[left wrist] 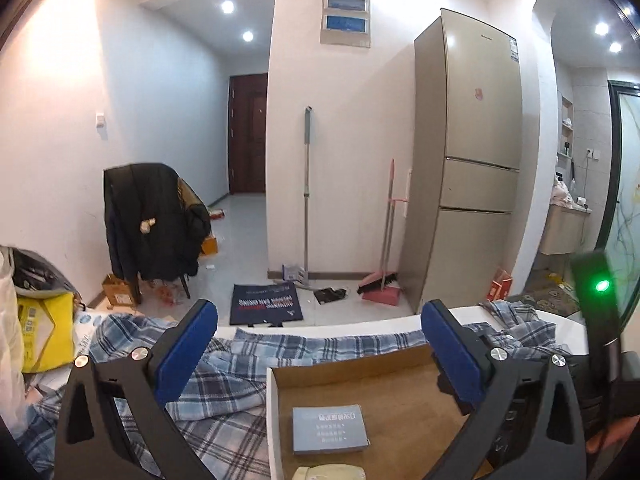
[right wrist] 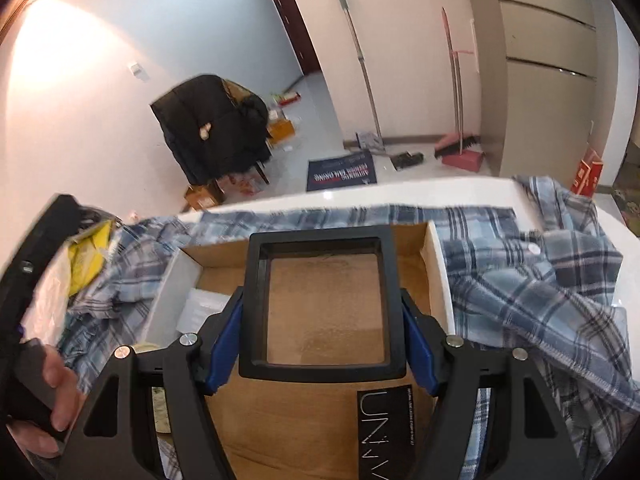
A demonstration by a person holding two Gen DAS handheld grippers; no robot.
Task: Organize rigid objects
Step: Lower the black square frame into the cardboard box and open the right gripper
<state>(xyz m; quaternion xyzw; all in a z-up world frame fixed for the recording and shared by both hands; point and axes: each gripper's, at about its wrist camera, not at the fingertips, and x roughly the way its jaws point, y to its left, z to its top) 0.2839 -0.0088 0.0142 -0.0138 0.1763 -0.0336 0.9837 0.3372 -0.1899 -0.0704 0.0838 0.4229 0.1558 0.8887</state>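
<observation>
The black square frame with a clear window (right wrist: 322,308) is pinched between the blue pads of the right gripper (right wrist: 320,344) and held over the open brown cardboard box (right wrist: 434,276) (on a blue plaid cloth (right wrist: 532,280)). The left gripper (left wrist: 320,340) is held wide apart, gripping nothing, above a small grey-blue booklet (left wrist: 330,429) in the box.

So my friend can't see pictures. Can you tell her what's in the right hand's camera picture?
The right gripper is shut on a black square frame with a see-through middle, holding it above an open cardboard box. The box sits on a blue checked cloth. Behind are a dark coat on a chair and a pink dustpan.
</observation>
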